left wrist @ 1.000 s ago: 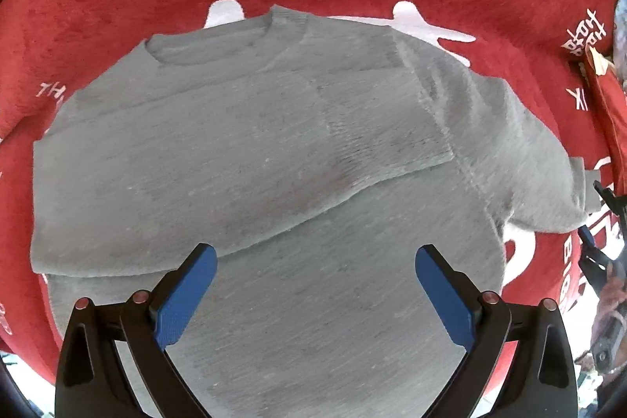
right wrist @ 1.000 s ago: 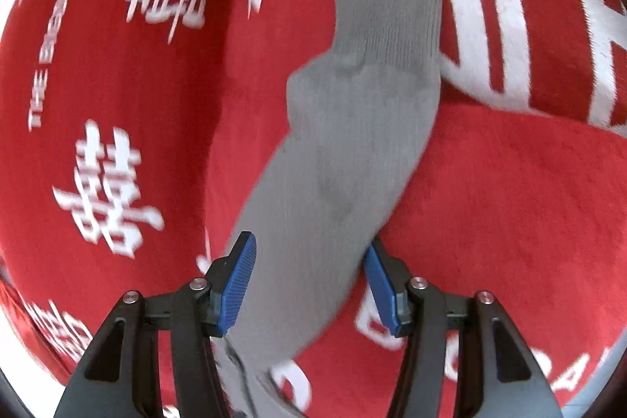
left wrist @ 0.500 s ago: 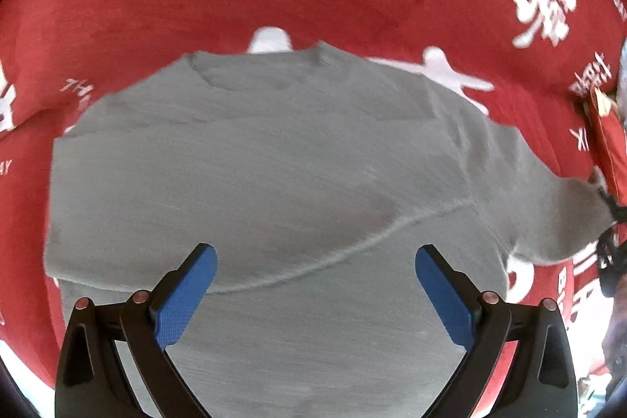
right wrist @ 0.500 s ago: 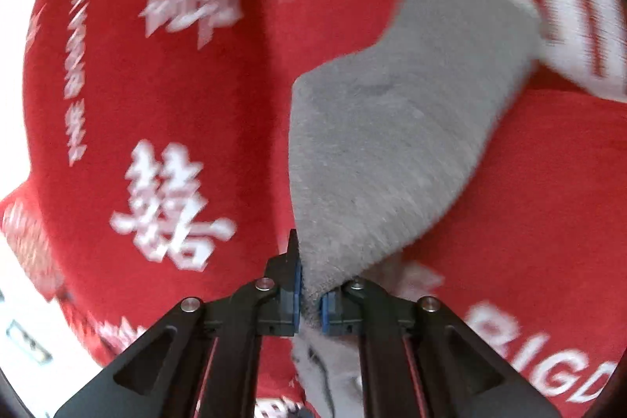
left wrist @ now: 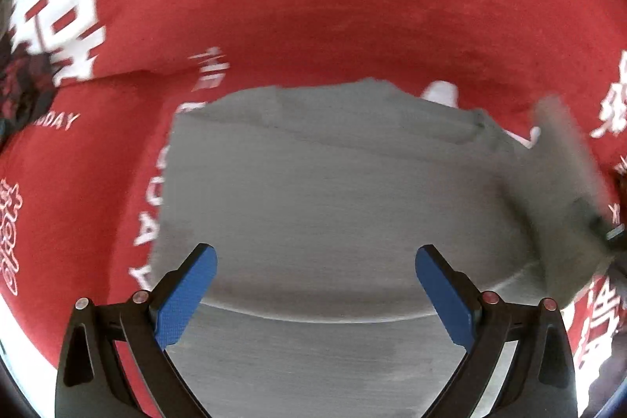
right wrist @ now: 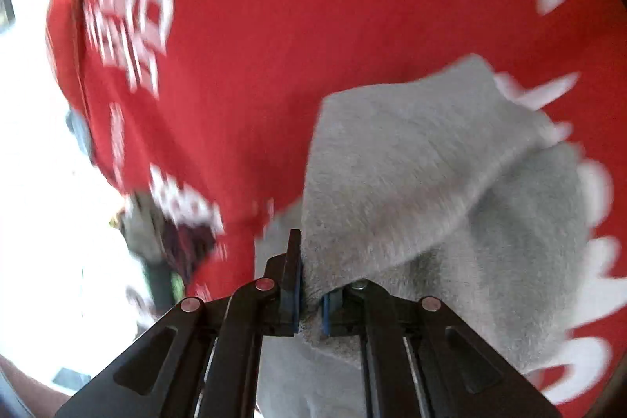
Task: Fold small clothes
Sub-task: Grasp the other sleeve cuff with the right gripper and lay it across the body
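Note:
A small grey knit sweater [left wrist: 333,190] lies flat on a red cloth with white characters [left wrist: 313,6]. Its left sleeve is folded across the body. My left gripper [left wrist: 315,285] is open and empty, hovering over the sweater's lower body. My right gripper [right wrist: 309,300] is shut on the grey right sleeve [right wrist: 411,175] and holds it lifted off the cloth. In the left wrist view that sleeve [left wrist: 564,190] rises blurred at the right edge, with the right gripper only partly seen there.
The red cloth [right wrist: 274,26] covers the whole surface and has a crease at the left. Its edge, with bright floor beyond, shows at the left of the right wrist view [right wrist: 35,143]. A dark patterned object [left wrist: 19,85] lies at the far left.
My right gripper closed on the right sleeve and lifted it up and over toward the sweater's body. My left gripper stayed open and shifted left over the sweater.

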`<state>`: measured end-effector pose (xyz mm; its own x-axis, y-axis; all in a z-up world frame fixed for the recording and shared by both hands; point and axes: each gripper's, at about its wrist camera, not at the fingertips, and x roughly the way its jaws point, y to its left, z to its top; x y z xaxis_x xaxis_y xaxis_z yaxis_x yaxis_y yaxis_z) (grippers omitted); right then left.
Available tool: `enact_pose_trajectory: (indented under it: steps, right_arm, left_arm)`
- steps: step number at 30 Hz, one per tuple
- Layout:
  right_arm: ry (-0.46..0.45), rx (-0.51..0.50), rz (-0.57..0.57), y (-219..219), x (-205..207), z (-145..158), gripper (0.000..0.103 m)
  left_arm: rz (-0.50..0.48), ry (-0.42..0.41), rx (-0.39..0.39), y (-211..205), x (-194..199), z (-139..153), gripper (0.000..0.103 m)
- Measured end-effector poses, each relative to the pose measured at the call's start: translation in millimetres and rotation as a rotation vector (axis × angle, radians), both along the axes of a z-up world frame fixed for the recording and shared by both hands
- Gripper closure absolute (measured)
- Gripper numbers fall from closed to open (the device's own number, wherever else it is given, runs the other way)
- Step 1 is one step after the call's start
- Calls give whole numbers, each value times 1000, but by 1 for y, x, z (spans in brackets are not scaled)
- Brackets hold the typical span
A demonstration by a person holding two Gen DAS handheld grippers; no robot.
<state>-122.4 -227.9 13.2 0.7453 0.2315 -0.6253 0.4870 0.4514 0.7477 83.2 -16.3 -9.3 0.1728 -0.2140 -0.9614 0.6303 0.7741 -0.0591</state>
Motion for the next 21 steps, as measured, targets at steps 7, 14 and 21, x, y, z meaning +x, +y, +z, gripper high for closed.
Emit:
enact_pose_trajectory:
  steps: [7,14,21]
  right_arm:
    - [242,29,71,37,44,-62,68]
    - [211,135,-200,0,13,-61,54]
    - [82,74,-39,15,74,-40,97]
  left_arm:
    - [33,37,5,30,18,-20,2]
    - [43,191,-172,43,37,-17,2]
    - [60,446,-337,49,58,-32,2]
